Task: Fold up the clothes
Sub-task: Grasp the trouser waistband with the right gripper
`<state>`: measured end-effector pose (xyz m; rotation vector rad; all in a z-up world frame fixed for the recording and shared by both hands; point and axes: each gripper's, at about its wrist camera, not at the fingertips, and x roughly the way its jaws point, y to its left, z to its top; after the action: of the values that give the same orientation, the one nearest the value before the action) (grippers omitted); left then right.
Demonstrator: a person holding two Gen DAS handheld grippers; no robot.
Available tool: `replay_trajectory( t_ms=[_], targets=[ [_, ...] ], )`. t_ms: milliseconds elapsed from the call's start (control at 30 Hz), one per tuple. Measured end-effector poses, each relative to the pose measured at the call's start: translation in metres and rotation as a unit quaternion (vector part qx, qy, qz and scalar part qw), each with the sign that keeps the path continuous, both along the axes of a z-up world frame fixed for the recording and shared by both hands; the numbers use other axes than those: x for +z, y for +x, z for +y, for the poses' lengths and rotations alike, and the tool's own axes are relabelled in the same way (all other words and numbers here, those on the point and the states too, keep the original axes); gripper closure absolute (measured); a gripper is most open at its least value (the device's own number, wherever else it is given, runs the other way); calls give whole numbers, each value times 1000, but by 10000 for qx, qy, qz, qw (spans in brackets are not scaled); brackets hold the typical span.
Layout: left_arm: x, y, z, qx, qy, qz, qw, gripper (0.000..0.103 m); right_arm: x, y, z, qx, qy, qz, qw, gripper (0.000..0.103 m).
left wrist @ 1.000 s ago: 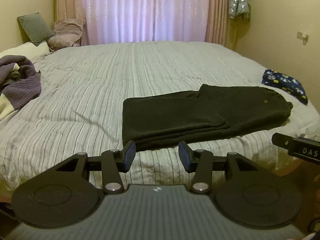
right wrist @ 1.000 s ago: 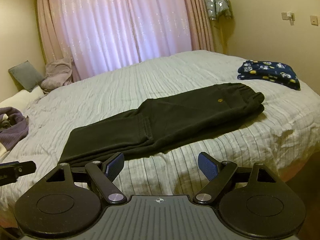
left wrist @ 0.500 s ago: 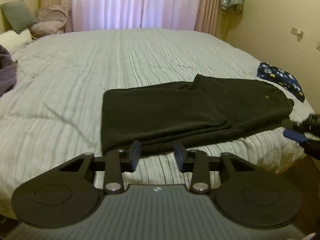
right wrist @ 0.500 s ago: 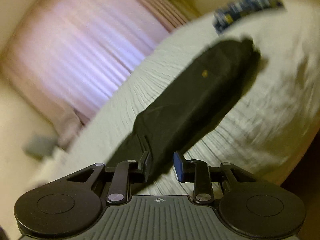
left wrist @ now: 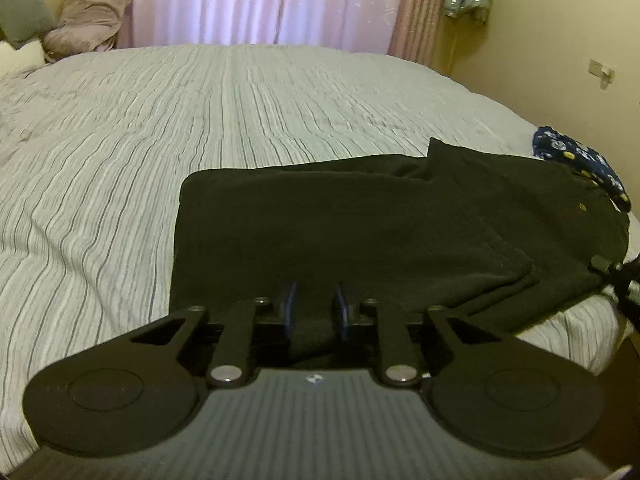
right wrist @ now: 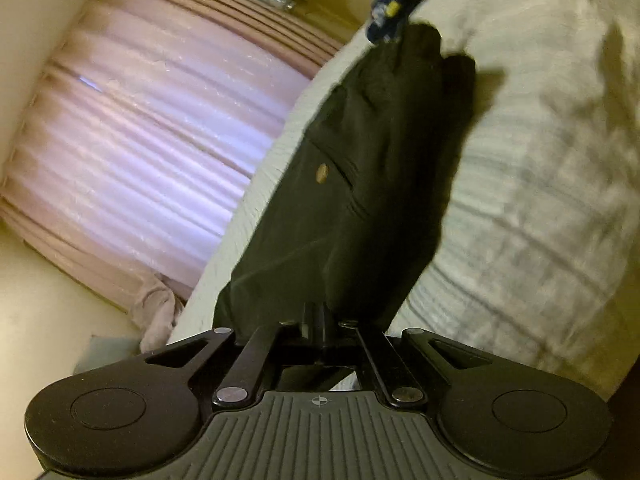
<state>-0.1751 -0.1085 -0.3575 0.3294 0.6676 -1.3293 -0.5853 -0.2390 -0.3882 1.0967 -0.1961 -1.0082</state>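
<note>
Left wrist view first: your left gripper sits at the near edge of the dark trousers, which lie folded lengthwise on the striped bedspread. Its jaws have just been closing; a narrow gap remains, with the trouser edge lying in it. Whether the pads already press the cloth you cannot tell from here. Ahead and to the right of it, past the trousers' far end, lies a navy patterned garment. Your right gripper shows at the right edge, at the trousers' near corner.

Right wrist view: frame rolled and blurred. Your right gripper has its fingers pressed together, pinching the near edge of the trousers. The cloth runs straight ahead from the fingers toward the navy garment. Pink curtains fill the left.
</note>
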Motion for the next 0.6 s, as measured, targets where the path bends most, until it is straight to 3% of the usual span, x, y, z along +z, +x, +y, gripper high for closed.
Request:
replay_trajectory(
  t_ms=[133, 200, 267, 467, 500, 533, 567, 600],
  targets=[
    [2, 5, 0, 35, -51, 144, 9999, 84, 20, -13, 2, -280, -426, 59, 9987, 103],
    [1, 6, -1, 69, -59, 218, 9997, 85, 9, -23, -8, -312, -92, 95, 9994, 103],
    [-1, 6, -2, 76, -47, 219, 9997, 85, -4, -31, -12, -305, 150, -223, 9992, 103],
    [3, 12, 1, 132, -55, 403, 9991, 85, 13, -57, 1, -505, 45, -291, 9983, 103],
    [4, 13, 1, 147, -61, 457, 9988, 85, 16, -63, 4, -626, 35, -317, 9975, 97],
    [5, 15, 2, 162, -67, 510, 9985, 85, 17, -71, 5, -825, 71, -325, 9960, 56],
    [5, 15, 2, 173, -74, 546, 9983, 85, 17, -80, 6, -1056, 113, -323, 9938, 6],
    [5, 15, 2, 181, -80, 578, 9981, 85, 17, -87, 6, -1223, 115, -349, 9918, 5]
  ],
)
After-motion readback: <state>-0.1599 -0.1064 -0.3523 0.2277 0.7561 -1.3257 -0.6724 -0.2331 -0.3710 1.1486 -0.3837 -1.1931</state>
